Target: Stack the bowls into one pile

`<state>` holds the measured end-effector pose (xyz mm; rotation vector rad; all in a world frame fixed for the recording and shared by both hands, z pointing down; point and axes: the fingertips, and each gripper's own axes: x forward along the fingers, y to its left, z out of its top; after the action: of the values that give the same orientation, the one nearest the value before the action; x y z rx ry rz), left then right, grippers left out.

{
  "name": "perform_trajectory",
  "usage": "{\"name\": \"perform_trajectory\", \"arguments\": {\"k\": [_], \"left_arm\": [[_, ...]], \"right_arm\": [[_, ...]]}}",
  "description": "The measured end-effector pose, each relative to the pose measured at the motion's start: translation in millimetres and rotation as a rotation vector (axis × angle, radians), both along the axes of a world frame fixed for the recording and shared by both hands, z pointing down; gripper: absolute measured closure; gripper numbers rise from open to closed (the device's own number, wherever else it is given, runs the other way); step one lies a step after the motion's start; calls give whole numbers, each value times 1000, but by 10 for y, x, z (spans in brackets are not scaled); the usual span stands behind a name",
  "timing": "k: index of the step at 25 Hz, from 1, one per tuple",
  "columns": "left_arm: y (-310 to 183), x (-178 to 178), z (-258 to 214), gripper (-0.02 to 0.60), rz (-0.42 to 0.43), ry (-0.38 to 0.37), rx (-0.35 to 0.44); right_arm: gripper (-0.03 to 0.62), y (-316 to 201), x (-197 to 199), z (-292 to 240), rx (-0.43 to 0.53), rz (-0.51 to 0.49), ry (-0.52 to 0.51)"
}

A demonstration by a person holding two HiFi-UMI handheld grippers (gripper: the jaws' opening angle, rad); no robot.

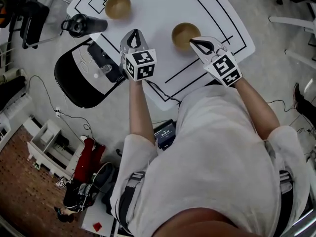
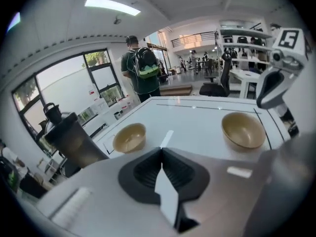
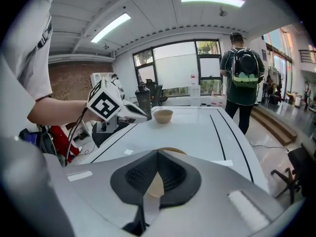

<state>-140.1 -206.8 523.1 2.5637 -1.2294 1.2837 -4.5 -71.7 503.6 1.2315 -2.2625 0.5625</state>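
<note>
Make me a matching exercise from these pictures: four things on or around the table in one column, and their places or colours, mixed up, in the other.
Things:
1. near bowl
2. far bowl
3. jug
4. chair

Places or colours:
A. black, standing on the table
B. off the table, to its left
C. just ahead of the right gripper
D. tan, beside the jug

Pairs: 1-C, 2-D, 3-A, 4-B
</note>
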Motion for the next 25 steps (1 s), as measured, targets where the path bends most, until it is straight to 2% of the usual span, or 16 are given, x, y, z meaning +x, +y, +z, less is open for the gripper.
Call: {"name": "perform_trajectory", "arguments": {"k": [4,11,14,18,21,25], "left_arm": [[-96,70,-43,578,55,-46,43],[-456,-43,-20,578,75,-260,183],[-577,-30,19,578,76,-296,216],[-679,35,125,577,97,-327,211],[-738,72,262,495,109,-339,167],[-818,67,384,476,123,-397,161]], "right_arm": [[595,-121,93,31,-27,19,-9],[595,-192,171,204,-76,33,-2],[595,-184,200,190,-77,37,-5],[595,-165,281,198,-91,41,-1],[595,-155,318,230,-96,35,12],[595,-121,309,228,-94,30,6]]}}
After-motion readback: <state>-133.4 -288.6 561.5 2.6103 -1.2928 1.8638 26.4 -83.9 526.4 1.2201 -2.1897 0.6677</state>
